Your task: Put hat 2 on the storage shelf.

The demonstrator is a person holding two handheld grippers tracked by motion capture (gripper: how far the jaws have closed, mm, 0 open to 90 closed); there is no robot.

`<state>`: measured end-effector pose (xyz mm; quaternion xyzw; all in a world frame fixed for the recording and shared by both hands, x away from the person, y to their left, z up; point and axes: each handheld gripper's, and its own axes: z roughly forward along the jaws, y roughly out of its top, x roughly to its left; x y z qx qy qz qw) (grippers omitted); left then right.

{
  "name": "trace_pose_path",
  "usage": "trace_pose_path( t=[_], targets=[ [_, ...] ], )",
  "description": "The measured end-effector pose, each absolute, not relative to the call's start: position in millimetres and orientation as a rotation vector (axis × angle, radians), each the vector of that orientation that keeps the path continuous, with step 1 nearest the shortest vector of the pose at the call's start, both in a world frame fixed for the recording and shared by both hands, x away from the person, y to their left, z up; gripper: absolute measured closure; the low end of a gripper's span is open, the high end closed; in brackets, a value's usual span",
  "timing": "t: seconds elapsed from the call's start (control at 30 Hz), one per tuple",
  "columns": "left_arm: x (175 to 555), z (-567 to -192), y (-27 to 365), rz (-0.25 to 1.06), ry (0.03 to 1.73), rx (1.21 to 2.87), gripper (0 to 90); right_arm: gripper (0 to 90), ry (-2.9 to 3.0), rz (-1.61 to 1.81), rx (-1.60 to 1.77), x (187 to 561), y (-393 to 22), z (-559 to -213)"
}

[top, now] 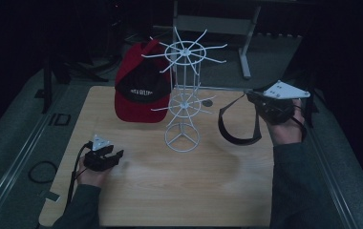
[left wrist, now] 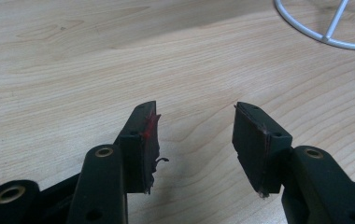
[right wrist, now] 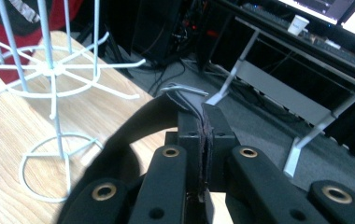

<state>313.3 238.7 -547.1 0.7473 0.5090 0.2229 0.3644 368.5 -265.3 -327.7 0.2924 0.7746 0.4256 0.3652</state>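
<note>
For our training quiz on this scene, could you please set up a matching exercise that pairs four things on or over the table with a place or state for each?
Things:
1. red cap
2. black belt
3. left gripper
4. white wire rack

Places or states:
A. stands upright near the middle of the table
B. fingers apart, nothing between them, low over the wood
C. hangs on an arm of the rack, at its left
D. dangles in a loop from the shut right gripper

Pairs: 1-C, 2-D, 3-B, 4-A
</note>
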Motion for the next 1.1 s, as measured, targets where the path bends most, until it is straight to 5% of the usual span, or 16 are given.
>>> trace_pose_path(
  t=[1.1],
  targets=[
    [313.2, -546.7, 238.4, 0.578, 1.308, 1.915, 51.0, 87.6, 1.856, 1.418, 0.548, 316.3, -268.6, -286.6]
  ],
)
